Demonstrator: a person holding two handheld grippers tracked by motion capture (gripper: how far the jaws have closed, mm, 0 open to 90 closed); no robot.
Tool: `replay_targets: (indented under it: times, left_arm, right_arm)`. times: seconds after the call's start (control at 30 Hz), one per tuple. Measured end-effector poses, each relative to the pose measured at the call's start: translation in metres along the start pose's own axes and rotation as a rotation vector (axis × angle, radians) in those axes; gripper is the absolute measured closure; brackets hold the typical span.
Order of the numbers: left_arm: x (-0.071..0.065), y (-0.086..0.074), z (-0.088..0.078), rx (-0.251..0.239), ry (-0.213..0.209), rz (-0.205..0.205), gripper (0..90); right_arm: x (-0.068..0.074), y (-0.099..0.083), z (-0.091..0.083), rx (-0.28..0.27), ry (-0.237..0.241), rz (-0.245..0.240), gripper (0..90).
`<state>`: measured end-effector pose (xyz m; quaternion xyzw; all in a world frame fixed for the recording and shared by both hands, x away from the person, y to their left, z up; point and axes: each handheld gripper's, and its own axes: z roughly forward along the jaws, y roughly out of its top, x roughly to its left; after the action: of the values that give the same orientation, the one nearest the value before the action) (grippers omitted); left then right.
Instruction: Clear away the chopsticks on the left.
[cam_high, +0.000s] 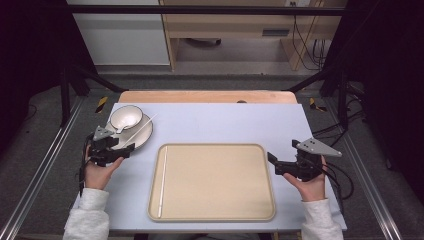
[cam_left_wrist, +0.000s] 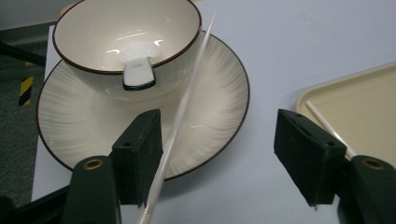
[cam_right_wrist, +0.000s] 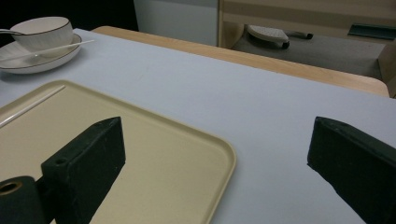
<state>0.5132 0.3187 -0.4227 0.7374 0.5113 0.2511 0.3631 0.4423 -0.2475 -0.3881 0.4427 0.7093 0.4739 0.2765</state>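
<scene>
Left gripper has its jaws spread wide just over the near rim of the plate, gripping nothing; a white chopstick lies slantwise across the plate and runs close beside the inner face of one jaw, though whether it touches that pad I cannot tell. On the plate stands one white bowl with a dark rim, and in the bowl rests one white spoon, its handle end poking over the near edge. In the high view this gripper sits at the plate's near edge, at the table's far left.

Right gripper is held by the other hand just off the right edge of the tray, jaws wide apart with only bare table between them, closed on nothing.

Counted: two grippers, two chopsticks, one plate, one bowl, one spoon, one tray. The second chopstick lies alone in the beige tray, along its left side.

Everything rests on a pale blue-grey tabletop with a wooden strip at its far edge. Beyond is grey floor, a wooden bench, cables and black frame rails.
</scene>
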Motion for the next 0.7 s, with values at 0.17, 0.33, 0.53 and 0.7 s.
replay_targets:
  times: [0.17, 0.33, 0.53, 0.7]
  left_arm:
    - [0.011, 0.003, 0.012, 0.013, 0.01, -0.001, 40.2]
    - [0.019, 0.003, 0.025, 0.062, 0.031, 0.017, 45.5]
    - [0.025, 0.002, 0.037, 0.087, 0.031, 0.019, 53.0]
    - [0.026, 0.003, 0.045, 0.118, 0.019, 0.037, 60.9]
  right_arm:
    - [0.0, 0.0, 0.0, 0.002, -0.001, 0.002, 4.6]
    - [0.0, -0.001, 0.001, 0.008, -0.004, -0.002, 4.6]
    - [0.0, -0.001, 0.003, 0.014, -0.003, -0.001, 4.6]
    - [-0.001, -0.002, 0.004, 0.015, -0.005, 0.003, 4.7]
